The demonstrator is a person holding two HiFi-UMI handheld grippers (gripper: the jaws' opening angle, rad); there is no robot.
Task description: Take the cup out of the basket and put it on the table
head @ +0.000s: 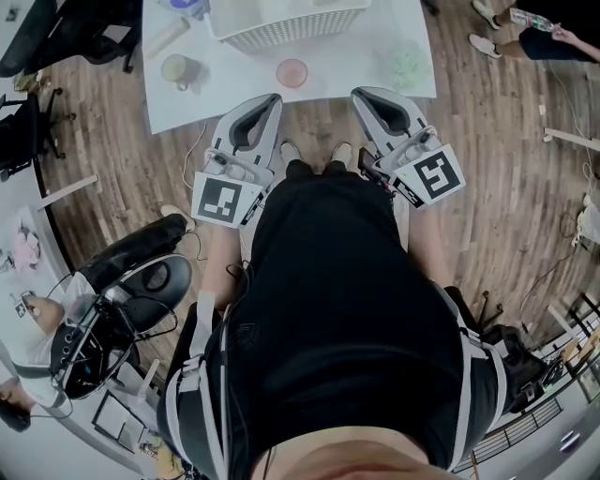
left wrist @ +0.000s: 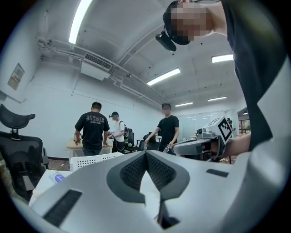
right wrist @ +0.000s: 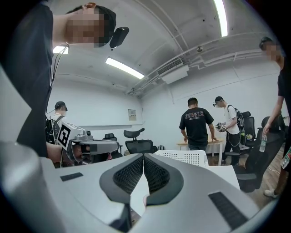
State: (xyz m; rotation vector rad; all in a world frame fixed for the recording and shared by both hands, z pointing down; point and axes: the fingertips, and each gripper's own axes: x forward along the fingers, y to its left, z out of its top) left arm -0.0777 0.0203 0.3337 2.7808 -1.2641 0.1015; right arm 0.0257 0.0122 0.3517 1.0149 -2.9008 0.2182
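Observation:
A white slatted basket point(head: 281, 26) stands at the far side of the white table point(head: 375, 80); the frame's top edge cuts off its inside. A pale green cup with a handle point(head: 180, 69) stands on the table to the left, and a pink cup point(head: 292, 72) in front of the basket. My left gripper point(head: 268, 99) and right gripper point(head: 365, 95) hover level at the table's near edge, both shut and empty. The basket also shows beyond the shut left gripper point(left wrist: 145, 154) as a white basket point(left wrist: 93, 160), and beyond the shut right gripper point(right wrist: 143, 157) as a white basket point(right wrist: 187, 157).
A pale green crumpled object point(head: 408, 62) lies on the table's right part. Black office chairs point(head: 141, 272) stand at my left on the wooden floor. Several people point(left wrist: 92, 129) stand at a far desk. Someone's feet point(head: 487, 28) show at the upper right.

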